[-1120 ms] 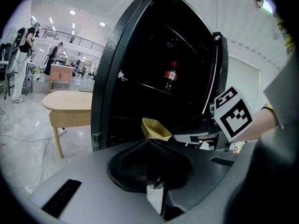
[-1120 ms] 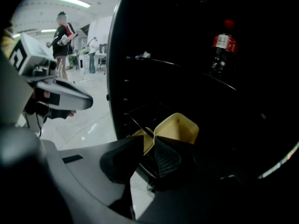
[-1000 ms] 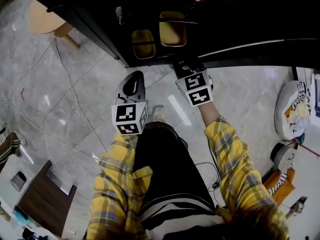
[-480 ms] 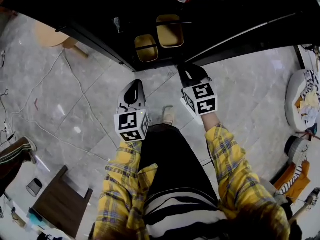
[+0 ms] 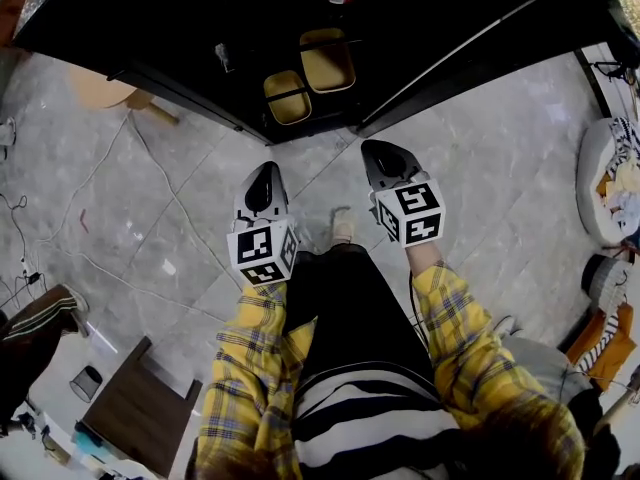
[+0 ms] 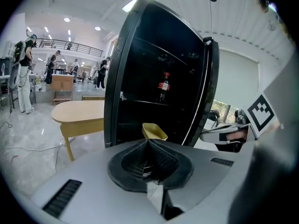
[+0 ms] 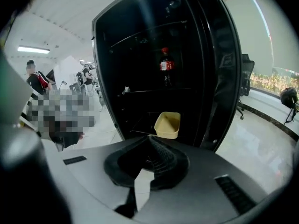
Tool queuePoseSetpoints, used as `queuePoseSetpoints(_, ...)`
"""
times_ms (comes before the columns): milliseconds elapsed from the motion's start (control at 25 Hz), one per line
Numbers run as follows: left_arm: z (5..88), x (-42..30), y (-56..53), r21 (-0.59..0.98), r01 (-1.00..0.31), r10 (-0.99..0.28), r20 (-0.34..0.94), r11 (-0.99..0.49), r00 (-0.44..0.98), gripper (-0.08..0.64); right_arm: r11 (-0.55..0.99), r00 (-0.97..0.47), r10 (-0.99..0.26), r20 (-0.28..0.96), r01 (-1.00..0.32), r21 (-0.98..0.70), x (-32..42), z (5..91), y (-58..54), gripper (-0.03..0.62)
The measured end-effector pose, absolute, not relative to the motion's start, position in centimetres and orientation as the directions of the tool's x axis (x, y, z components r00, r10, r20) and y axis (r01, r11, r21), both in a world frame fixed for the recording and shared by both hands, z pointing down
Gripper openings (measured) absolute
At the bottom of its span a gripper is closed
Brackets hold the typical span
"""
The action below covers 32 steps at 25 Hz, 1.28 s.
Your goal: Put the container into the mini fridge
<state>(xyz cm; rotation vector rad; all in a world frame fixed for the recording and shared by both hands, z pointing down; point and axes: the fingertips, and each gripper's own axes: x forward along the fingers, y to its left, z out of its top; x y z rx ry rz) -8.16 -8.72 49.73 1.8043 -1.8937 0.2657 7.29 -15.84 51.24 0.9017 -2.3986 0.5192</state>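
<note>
The yellow container [image 5: 288, 96] sits inside the open black mini fridge [image 5: 420, 18], on a low shelf; it also shows as the container [image 7: 168, 124] and the container [image 6: 154, 131]. A second yellow shape [image 5: 327, 58] lies beside it; I cannot tell whether it is another tub or a reflection. My right gripper [image 5: 378, 153] hangs over the floor just outside the fridge, jaws shut and empty [image 7: 150, 138]. My left gripper [image 5: 265, 176] is level with it to the left, also shut with nothing in it [image 6: 148, 141].
The fridge door [image 7: 219, 78] stands open at the right. A cola bottle [image 7: 164, 65] stands on an upper shelf. A round wooden table [image 5: 100, 88] is left of the fridge, cables [image 5: 150, 168] trail over the floor, and bags [image 5: 610, 188] lie at the right.
My right gripper has drawn back from the fridge's front edge toward my body, leaving the container inside. The left gripper has stayed roughly where it was.
</note>
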Motion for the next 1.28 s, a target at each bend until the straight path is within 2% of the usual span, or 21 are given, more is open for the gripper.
queuePoseSetpoints(1280, 51.5, -8.4, -6.5, 0.193, -0.977, -0.833, 0.552, 0.088, 0.034, 0.008, 0.657, -0.628, -0.475, 0.617, -0.719, -0.226, 8.6, 52.5, -12.0, 0.026)
